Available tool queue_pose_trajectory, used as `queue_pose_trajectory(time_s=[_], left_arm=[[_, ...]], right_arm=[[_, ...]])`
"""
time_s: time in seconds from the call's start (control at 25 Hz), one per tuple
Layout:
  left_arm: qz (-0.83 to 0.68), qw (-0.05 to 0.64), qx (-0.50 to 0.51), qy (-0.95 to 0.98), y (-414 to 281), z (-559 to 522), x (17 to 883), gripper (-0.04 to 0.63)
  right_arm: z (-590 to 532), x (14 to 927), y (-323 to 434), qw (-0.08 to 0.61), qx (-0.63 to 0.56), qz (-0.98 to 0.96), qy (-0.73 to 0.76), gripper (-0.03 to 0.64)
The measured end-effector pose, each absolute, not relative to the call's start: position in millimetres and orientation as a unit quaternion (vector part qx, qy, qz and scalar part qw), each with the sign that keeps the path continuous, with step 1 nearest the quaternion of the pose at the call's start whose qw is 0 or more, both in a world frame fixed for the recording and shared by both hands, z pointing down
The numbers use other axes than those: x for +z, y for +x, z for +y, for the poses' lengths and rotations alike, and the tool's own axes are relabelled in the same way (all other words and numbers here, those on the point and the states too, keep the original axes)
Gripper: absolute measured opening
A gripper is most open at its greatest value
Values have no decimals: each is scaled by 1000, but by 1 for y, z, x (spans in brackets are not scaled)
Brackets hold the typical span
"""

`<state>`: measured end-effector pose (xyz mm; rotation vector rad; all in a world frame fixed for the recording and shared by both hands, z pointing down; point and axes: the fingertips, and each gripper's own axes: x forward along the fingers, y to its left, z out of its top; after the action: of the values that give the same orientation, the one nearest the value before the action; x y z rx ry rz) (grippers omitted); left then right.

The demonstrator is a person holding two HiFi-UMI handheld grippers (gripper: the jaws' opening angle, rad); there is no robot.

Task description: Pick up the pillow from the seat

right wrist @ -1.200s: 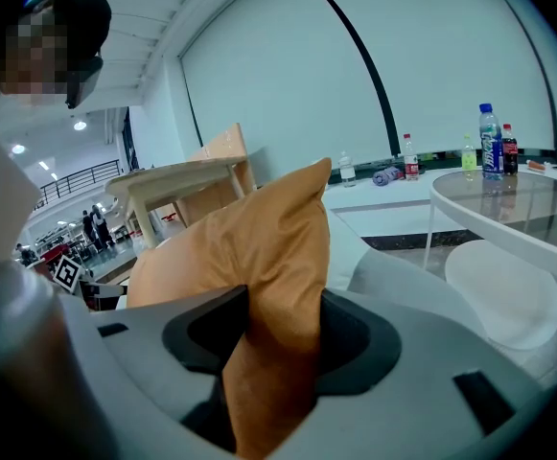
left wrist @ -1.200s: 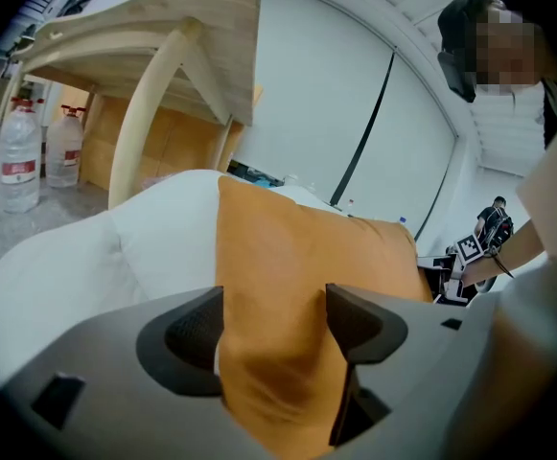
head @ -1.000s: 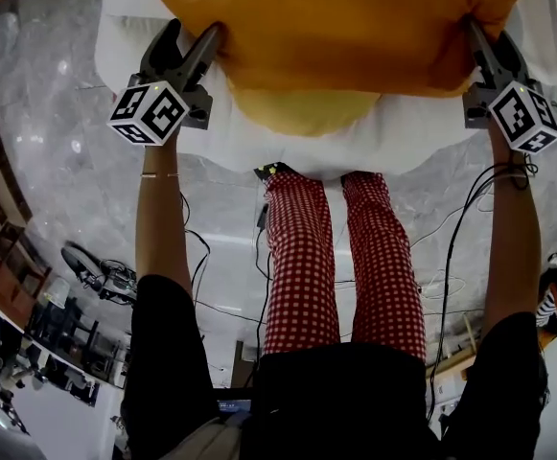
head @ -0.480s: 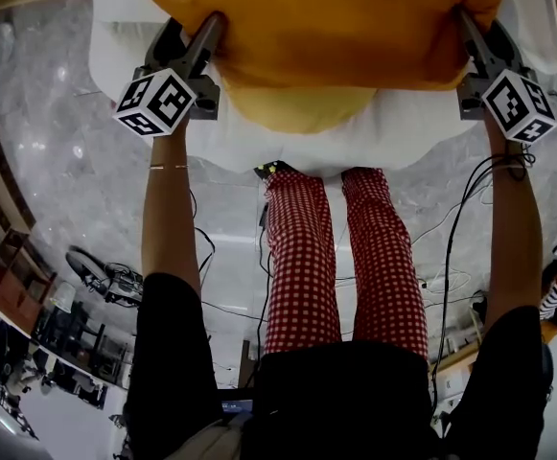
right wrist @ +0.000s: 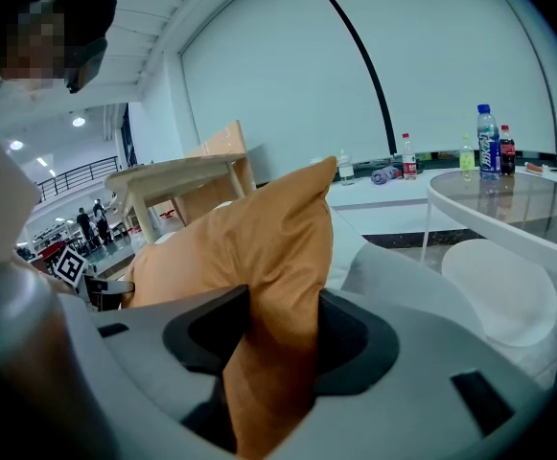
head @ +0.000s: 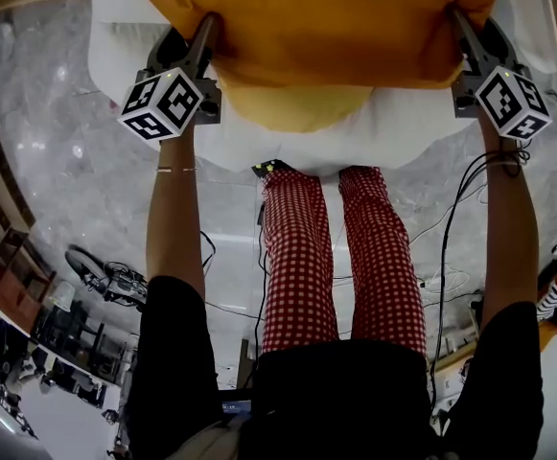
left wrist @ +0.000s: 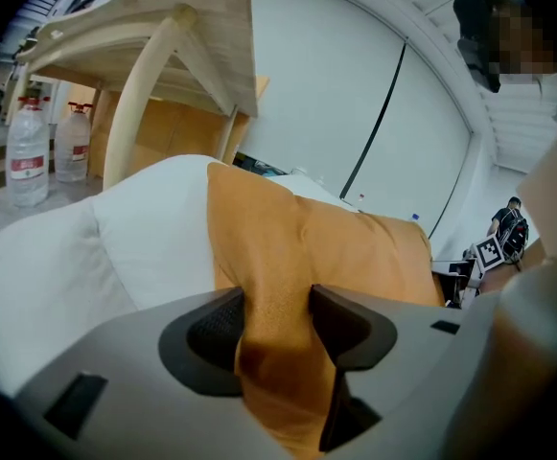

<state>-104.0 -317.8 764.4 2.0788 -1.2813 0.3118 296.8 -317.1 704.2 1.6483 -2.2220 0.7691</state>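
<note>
- The orange pillow (head: 326, 27) is over the white seat (head: 288, 137).
- The left gripper (left wrist: 276, 305) has just been closing its jaws, which now squeeze one pillow corner (above the seat).
- The right gripper (right wrist: 283, 324) has its jaws pinching the other corner.
</note>
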Motion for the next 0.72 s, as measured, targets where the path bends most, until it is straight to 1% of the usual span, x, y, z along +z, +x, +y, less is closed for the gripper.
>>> queue_pose_trajectory(time_s=[0.28,0.56,0.72], left_arm=[[-496,335,139,789,-103,-314,764,170],[-506,328,151,783,-101,-306,757,156],[-505,322,155,786,-107,-295,751,156]], right_arm=[[-315,705,292,143,264,-766,569,200],[-309,702,290,149,257,-761,576,171],[-300,698,286,144,255,-759,582,169]])
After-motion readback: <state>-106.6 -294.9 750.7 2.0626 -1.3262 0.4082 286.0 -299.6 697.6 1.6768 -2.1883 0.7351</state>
